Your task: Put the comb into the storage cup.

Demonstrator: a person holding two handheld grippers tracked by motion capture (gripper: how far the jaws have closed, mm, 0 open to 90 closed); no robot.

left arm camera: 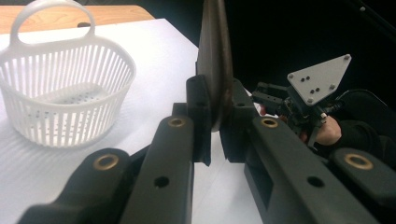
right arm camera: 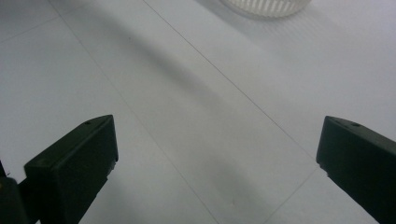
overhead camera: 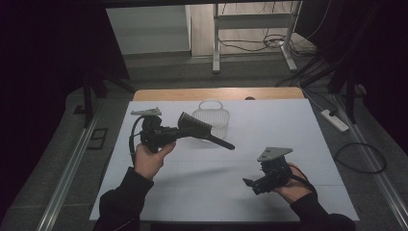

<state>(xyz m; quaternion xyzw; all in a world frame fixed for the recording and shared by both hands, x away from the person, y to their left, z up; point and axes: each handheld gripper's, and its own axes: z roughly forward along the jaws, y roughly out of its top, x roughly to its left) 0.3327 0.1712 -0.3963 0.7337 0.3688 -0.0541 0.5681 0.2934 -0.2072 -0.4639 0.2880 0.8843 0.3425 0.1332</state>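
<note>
The left hand-held gripper (overhead camera: 179,132) is clamped on a black brush (overhead camera: 202,129), its jaws pressed against the flat head from both sides. In the high view the brush is held off the white surface (overhead camera: 288,130), its handle slanting down to the right, just in front of the white basket (overhead camera: 211,117). In the left gripper view the brush head (left arm camera: 215,65) rises edge-on between the pads, with the basket (left arm camera: 65,93) standing upright to its left. The right hand-held gripper (overhead camera: 251,184) hovers low near the front right of the surface, well apart from the brush; its jaws stand wide apart with nothing between them (right arm camera: 217,154).
</note>
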